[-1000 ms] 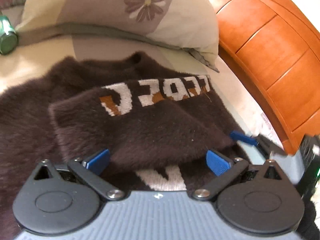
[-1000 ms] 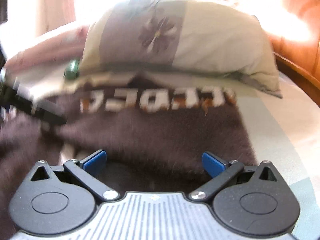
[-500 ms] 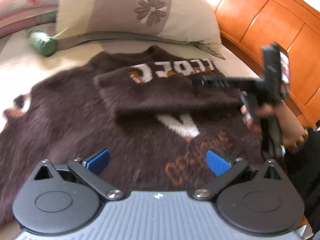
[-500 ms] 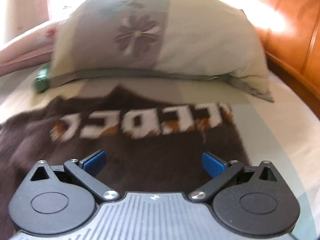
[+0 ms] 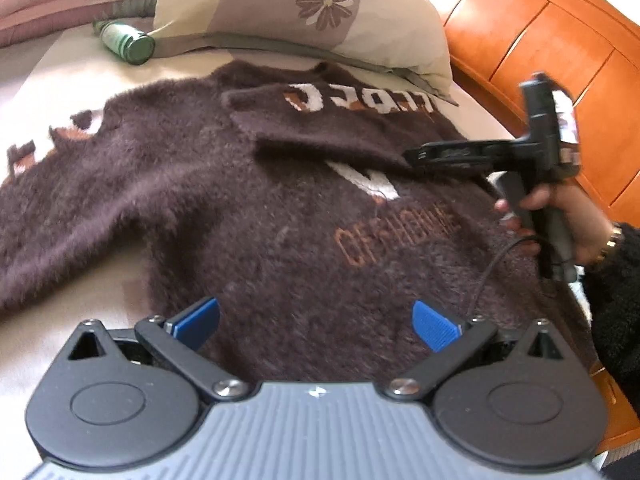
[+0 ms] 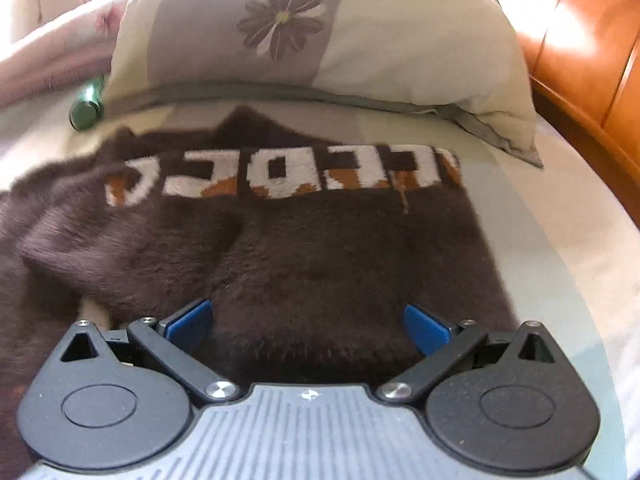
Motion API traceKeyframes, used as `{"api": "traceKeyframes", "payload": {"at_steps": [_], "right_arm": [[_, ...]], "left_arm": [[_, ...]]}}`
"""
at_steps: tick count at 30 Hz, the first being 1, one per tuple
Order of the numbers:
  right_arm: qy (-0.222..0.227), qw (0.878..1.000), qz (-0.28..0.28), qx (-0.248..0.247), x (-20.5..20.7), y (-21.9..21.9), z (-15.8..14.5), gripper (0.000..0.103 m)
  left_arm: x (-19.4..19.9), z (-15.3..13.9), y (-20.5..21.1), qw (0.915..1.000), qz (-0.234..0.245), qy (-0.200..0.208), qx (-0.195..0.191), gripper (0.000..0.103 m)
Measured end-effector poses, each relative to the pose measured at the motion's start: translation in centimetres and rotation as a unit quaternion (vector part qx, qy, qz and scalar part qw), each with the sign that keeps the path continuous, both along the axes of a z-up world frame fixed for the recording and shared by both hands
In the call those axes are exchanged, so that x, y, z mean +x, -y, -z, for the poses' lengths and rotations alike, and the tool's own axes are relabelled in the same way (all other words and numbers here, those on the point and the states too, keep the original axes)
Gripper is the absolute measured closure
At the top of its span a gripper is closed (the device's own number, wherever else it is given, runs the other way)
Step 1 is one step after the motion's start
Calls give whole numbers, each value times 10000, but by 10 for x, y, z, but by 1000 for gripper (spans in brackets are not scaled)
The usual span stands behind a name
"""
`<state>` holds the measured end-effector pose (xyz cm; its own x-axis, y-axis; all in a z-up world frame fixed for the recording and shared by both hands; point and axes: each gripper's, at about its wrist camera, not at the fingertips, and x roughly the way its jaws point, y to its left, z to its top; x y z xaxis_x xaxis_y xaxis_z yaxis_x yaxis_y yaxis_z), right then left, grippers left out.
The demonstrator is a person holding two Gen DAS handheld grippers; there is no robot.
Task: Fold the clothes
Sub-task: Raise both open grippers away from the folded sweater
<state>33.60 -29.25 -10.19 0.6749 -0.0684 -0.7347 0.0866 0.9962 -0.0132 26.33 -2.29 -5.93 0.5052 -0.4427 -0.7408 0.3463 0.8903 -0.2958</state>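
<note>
A fuzzy dark brown sweater [image 5: 248,208] with white and orange lettering lies on the bed. Its right sleeve [image 5: 328,120] is folded across the chest; the left sleeve [image 5: 60,200] stretches out to the left. My left gripper [image 5: 316,320] is open and empty, above the sweater's lower body. The right gripper shows in the left wrist view [image 5: 412,156], low at the folded sleeve's edge. In the right wrist view my right gripper [image 6: 308,322] is open, with the folded sleeve [image 6: 320,248] lying between its fingers.
A floral pillow [image 5: 304,8] lies past the collar, with a green bottle [image 5: 128,40] beside it. An orange wooden headboard [image 5: 560,60] stands at the right. Pale bedsheet [image 5: 52,76] surrounds the sweater. The pillow [image 6: 320,28] also fills the top of the right wrist view.
My left gripper has pulled back and up from the folded sleeve, showing the whole sweater. The right gripper has moved in low over the folded sleeve and stays open.
</note>
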Motion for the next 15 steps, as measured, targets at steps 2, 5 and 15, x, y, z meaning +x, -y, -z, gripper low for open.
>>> {"api": "traceKeyframes", "payload": {"at_steps": [2, 5, 15], "right_arm": [[127, 9997, -191, -7, -26, -5, -14, 0], [201, 9990, -360, 162, -74, -7, -23, 0], [-251, 9962, -596, 577, -206, -25, 16, 0]], "left_arm": [[-12, -7, 1, 9998, 51, 168, -59, 1], [-26, -11, 3, 9996, 2, 271, -78, 1], [-76, 28, 25, 9989, -162, -26, -437, 1]]}}
